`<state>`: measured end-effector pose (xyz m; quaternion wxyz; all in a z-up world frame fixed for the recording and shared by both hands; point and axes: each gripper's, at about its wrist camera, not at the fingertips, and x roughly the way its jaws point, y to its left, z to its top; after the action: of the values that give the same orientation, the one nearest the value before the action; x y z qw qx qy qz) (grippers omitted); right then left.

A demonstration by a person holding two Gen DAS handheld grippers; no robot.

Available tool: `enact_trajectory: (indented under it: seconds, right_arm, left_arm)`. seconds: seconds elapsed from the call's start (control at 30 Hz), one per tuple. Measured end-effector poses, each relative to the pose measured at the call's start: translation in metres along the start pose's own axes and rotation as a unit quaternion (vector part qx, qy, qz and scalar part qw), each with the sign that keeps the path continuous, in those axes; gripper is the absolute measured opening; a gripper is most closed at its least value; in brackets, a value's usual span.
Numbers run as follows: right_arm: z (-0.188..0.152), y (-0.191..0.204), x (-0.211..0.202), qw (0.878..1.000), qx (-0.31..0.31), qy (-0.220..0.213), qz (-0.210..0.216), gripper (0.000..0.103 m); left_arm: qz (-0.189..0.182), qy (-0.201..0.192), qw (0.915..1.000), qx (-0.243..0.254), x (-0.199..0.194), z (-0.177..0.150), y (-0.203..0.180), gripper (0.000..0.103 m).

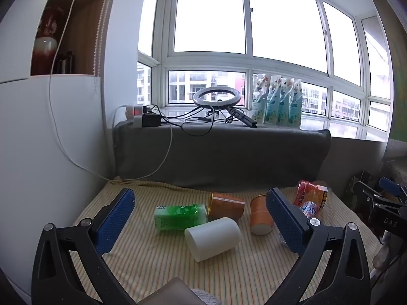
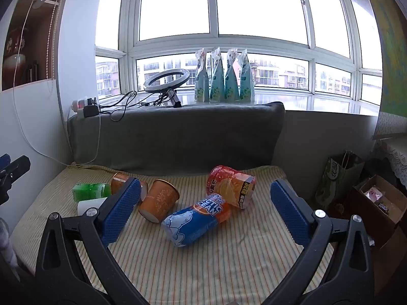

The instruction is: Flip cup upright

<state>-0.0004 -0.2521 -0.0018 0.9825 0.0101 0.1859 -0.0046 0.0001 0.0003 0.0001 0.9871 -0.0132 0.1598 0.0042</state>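
Note:
A white cup point(image 1: 213, 237) lies on its side on the striped cloth point(image 1: 157, 261), between my left gripper's point(image 1: 201, 198) open fingers and a little ahead of them. Two orange paper cups lie tipped over: one point(image 1: 259, 214) to the white cup's right, one point(image 1: 226, 205) behind it. In the right wrist view the nearer orange cup point(image 2: 159, 200) lies left of centre; the white cup point(image 2: 90, 205) peeks out behind the left finger. My right gripper point(image 2: 206, 190) is open and empty, above a blue bottle point(image 2: 195, 219).
A green bottle point(image 1: 180, 216) lies left of the cups. An orange-labelled bottle point(image 2: 231, 186) lies behind the blue one. A grey cushion point(image 1: 221, 152) backs the cloth. A paper bag point(image 2: 338, 178) and a cardboard box point(image 2: 379, 203) stand to the right.

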Motion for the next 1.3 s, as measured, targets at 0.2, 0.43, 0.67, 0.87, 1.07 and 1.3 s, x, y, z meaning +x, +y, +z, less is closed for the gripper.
enact_trajectory:
  seconds: [0.2, 0.43, 0.67, 0.87, 1.07, 1.3]
  right_arm:
    - [0.0002, -0.0004, -0.0004, 1.0, 0.0, 0.0, 0.001, 0.103]
    - [-0.0001, -0.0001, 0.0005, 1.0, 0.002, 0.0, 0.002, 0.103]
    - [-0.0002, 0.0005, -0.0006, 1.0, 0.002, -0.002, 0.003, 0.103]
    - [0.0002, 0.0016, 0.0, 1.0, 0.001, 0.0, 0.001, 0.103]
    - [0.0008, 0.0011, -0.0016, 1.0, 0.001, 0.0, 0.002, 0.103]
    - [0.001, 0.0011, -0.0021, 1.0, 0.0, 0.001, 0.002, 0.103]
  left_arm:
    - [0.002, 0.003, 1.0, -0.003, 0.0007, 0.003, -0.0035, 0.102]
    - [0.0, 0.0, 1.0, -0.001, 0.0005, 0.0001, -0.0042, 0.102]
    - [0.001, -0.001, 1.0, -0.003, -0.0002, 0.0002, 0.0006, 0.102]
    - [0.001, -0.003, 1.0, -0.003, -0.0007, 0.0001, 0.0019, 0.102]
    - [0.001, -0.004, 1.0, -0.001, -0.0022, 0.0012, 0.0011, 0.102]
    - [0.001, -0.004, 1.0, -0.001, -0.0035, 0.002, 0.0013, 0.102]
